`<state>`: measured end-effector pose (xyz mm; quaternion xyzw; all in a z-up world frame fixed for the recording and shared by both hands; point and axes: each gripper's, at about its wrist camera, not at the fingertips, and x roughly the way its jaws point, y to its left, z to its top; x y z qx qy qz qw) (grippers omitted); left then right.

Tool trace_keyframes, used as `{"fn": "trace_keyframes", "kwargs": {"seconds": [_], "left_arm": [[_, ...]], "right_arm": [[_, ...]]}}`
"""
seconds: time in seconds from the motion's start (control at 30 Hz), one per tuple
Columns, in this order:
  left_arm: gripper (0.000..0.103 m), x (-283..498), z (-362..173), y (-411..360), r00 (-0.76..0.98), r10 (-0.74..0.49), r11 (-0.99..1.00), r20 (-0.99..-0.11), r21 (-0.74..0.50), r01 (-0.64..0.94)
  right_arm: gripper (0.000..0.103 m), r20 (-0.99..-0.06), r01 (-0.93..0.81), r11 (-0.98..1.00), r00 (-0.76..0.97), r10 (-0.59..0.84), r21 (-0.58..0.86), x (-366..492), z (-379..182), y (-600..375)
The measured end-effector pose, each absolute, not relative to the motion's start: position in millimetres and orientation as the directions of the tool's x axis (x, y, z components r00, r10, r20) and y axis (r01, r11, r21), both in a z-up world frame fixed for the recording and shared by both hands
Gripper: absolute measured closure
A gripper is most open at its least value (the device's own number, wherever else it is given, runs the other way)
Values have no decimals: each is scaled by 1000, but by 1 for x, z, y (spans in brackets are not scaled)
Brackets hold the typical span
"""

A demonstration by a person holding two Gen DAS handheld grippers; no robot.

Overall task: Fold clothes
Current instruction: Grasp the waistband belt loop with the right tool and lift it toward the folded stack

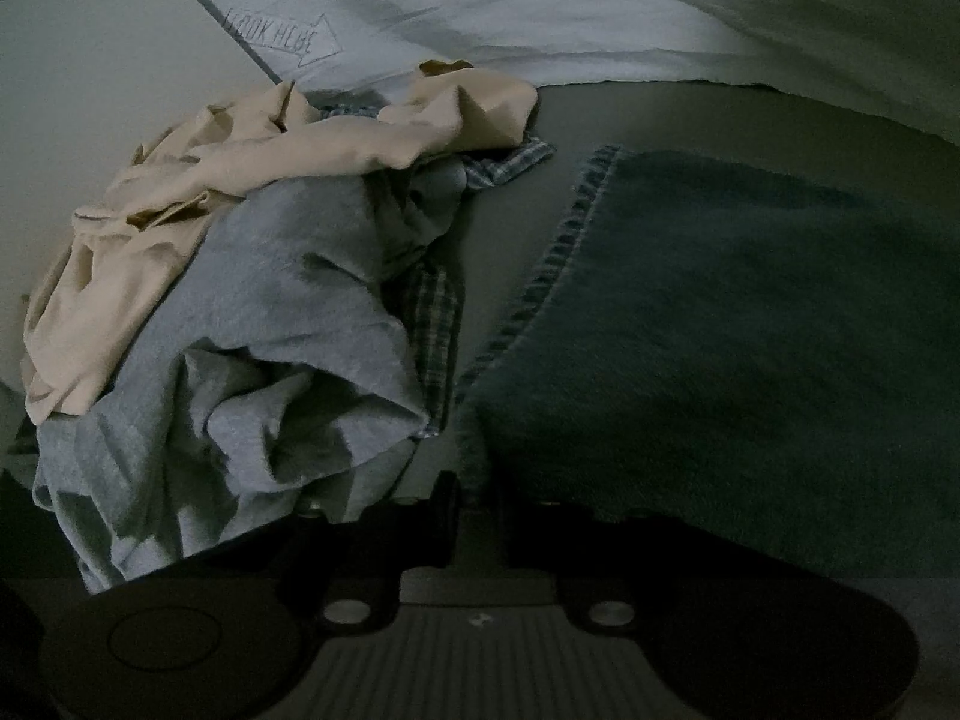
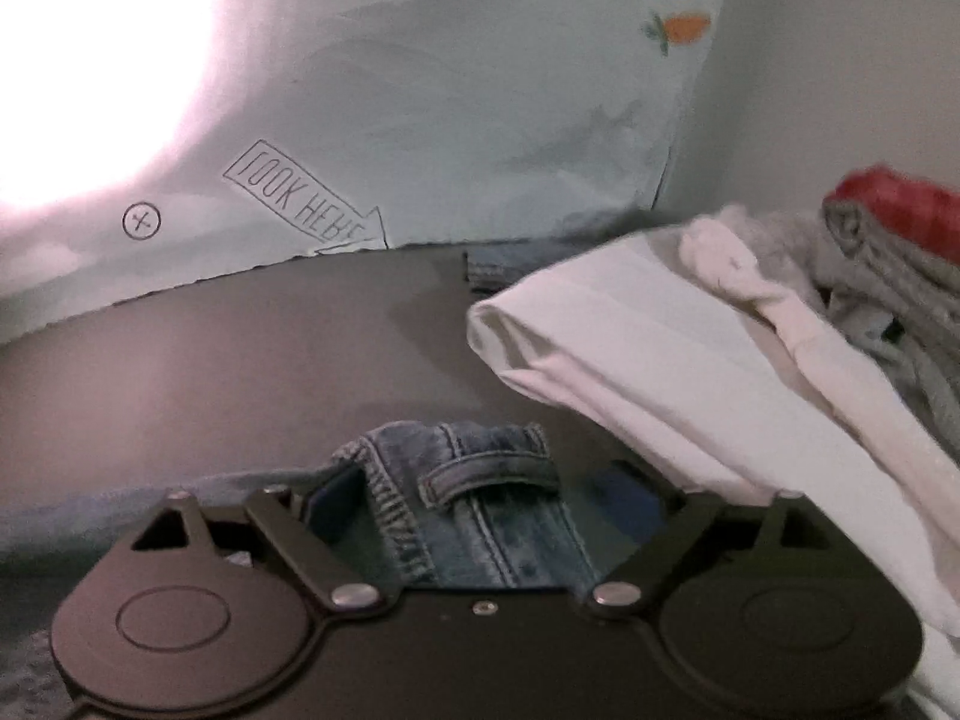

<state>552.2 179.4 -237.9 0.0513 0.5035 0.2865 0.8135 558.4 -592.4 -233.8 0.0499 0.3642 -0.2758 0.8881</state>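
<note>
In the left wrist view my left gripper is shut on the near edge of a dark denim garment that lies flat to the right, its stitched hem running away from me. In the right wrist view my right gripper stands with its jaws apart, and the jeans waistband with a belt loop lies between them. Whether the pads press on the waistband is hidden.
A heap of clothes lies left of the left gripper: a grey-blue top, a beige garment, plaid cloth. By the right gripper lie a folded white garment, grey knitwear and red cloth. A pale sheet hangs behind.
</note>
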Motion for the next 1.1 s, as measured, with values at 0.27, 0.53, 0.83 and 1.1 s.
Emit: {"fn": "trace_keyframes", "kwargs": {"seconds": [0.27,0.53,0.83,1.1], "left_arm": [[25,488,-184,196,432,435,837,-790,179,-517],[13,376,-176,155,504,285,888,-815,26,-459],[3,292,-237,105,383,81,909,-920,-89,-406],[0,300,-245,88,373,142,915,-917,-23,-403]], "right_arm": [[2,-617,383,894,652,-440,-233,467,-179,-543],[2,-659,505,862,661,-358,38,313,-174,-511],[7,-633,607,366,772,-60,706,186,-234,-540],[49,-562,553,163,827,17,817,184,-263,-545]]}}
